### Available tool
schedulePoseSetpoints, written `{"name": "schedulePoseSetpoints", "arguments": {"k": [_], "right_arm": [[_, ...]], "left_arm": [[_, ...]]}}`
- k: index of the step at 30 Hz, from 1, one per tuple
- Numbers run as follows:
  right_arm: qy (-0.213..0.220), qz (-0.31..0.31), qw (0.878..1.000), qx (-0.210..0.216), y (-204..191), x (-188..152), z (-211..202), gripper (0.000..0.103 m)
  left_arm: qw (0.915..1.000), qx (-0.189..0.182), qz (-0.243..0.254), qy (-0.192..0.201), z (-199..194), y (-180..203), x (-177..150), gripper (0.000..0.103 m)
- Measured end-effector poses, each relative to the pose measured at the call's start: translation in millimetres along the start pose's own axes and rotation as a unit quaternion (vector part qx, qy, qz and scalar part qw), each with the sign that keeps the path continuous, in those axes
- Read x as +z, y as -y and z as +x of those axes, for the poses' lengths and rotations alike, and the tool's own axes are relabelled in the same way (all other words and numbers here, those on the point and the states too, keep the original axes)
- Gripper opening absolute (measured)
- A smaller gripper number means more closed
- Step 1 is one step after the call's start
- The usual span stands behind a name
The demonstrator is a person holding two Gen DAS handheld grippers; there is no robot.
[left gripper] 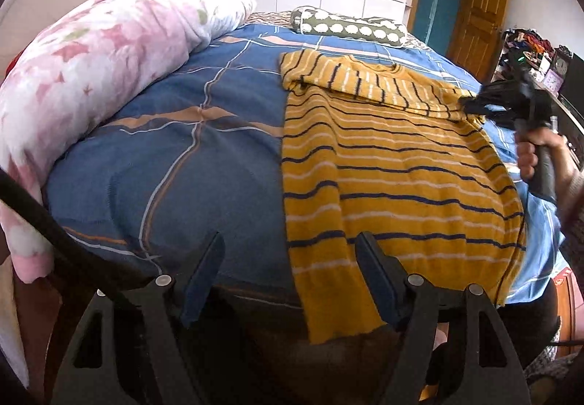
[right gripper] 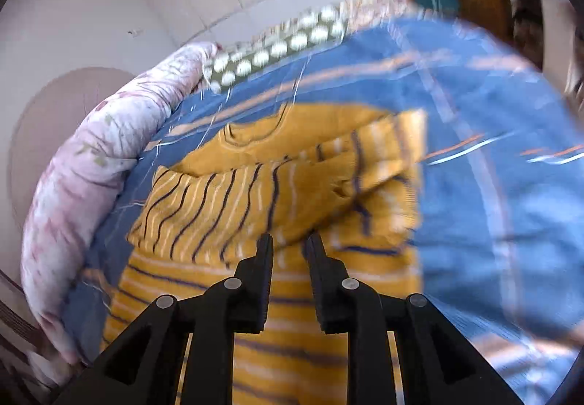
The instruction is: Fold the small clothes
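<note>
My left gripper [left gripper: 290,253] at the bottom of its frame: jaws wide apart, nothing between them. My right gripper [right gripper: 289,248]: jaws parted by a narrow gap, empty, cloth beyond them. The yellow striped sweater [left gripper: 383,164] lies flat right of centre on the blue bedspread [left gripper: 164,134]. Both sleeves look folded in; I judge the body fold remains. Pink quilt [left gripper: 102,50] upper left, dotted bolster [left gripper: 350,25] at top.

Mustard sweater [left gripper: 383,156] — navy, white stripes; blue bedspread [left gripper: 164,134].
</note>
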State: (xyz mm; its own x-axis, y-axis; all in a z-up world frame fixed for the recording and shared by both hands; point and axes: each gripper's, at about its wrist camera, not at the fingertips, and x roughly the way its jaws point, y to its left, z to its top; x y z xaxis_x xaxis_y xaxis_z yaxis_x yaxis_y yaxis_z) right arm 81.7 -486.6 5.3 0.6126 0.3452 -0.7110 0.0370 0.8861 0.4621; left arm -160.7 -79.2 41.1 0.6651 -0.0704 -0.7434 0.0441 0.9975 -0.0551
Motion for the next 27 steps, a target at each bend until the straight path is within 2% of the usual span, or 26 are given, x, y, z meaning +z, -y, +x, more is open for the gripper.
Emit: {"name": "schedulePoseSetpoints", "arguments": {"k": [1,3,5,7,10,12,13,16,18,21,23,25,27], "right_arm": [[-0.012,0.017,1.0,-0.012,6.8,3.8,11.8,0.021],[-0.023,0.042,0.995,-0.091,24.0,7.6,23.4,0.016],[-0.001,0.058,0.988,-0.143,27.5,10.6,12.8,0.015],[0.013,0.036,0.987,-0.158,6.4,9.5,2.9,0.024],[0.016,-0.043,0.993,-0.107,-52.0,1.7,-3.9,0.024],[0.0,-0.094,0.995,-0.041,-99.8,-9.3,1.5,0.024],[-0.018,-0.112,0.994,0.0,-122.9,-16.7,9.6,0.024],[-0.068,-0.148,0.983,0.088,-179.1,-40.2,35.6,0.024],[-0.081,-0.175,0.975,0.111,-212.9,-53.0,49.9,0.024],[-0.096,-0.211,0.965,0.121,-254.8,-67.6,72.4,0.024],[-0.12,-0.23,0.96,0.107,-274.3,-75.9,97.7,0.029],[-0.135,-0.254,0.956,0.058,-288.2,-79.7,128.5,0.033],[-0.146,-0.265,0.953,-0.023,-288.4,-84.0,156.2,0.034]], "left_arm": [[1.0,0.002,-0.002,0.0,0.5,-3.2,0.0,0.073],[0.9999,0.006,-0.01,0.001,1.8,-10.6,-0.1,0.073],[0.9998,0.009,-0.019,0.0,4.5,-18.1,-0.2,0.073],[0.9996,0.008,-0.025,-0.001,7.9,-23.3,1.4,0.073],[0.9993,0.003,-0.038,0.001,10.1,-27.9,3.0,0.073],[0.9992,0.0,-0.04,0.003,8.5,-29.1,2.1,0.073],[0.9992,0.0,-0.039,0.004,7.0,-29.3,1.4,0.073],[0.999,0.0,-0.043,0.01,1.1,-34.1,-0.7,0.073],[0.9986,0.0,-0.051,0.014,-2.0,-39.6,-1.5,0.073],[0.9975,-0.006,-0.068,0.019,-4.3,-50.3,-2.6,0.073],[0.9971,-0.008,-0.073,0.021,-4.4,-54.7,-3.7,0.073],[0.9969,-0.01,-0.076,0.022,-3.4,-59.3,-4.9,0.073],[0.9968,-0.011,-0.076,0.023,-2.8,-63.7,-6.7,0.073]]}}
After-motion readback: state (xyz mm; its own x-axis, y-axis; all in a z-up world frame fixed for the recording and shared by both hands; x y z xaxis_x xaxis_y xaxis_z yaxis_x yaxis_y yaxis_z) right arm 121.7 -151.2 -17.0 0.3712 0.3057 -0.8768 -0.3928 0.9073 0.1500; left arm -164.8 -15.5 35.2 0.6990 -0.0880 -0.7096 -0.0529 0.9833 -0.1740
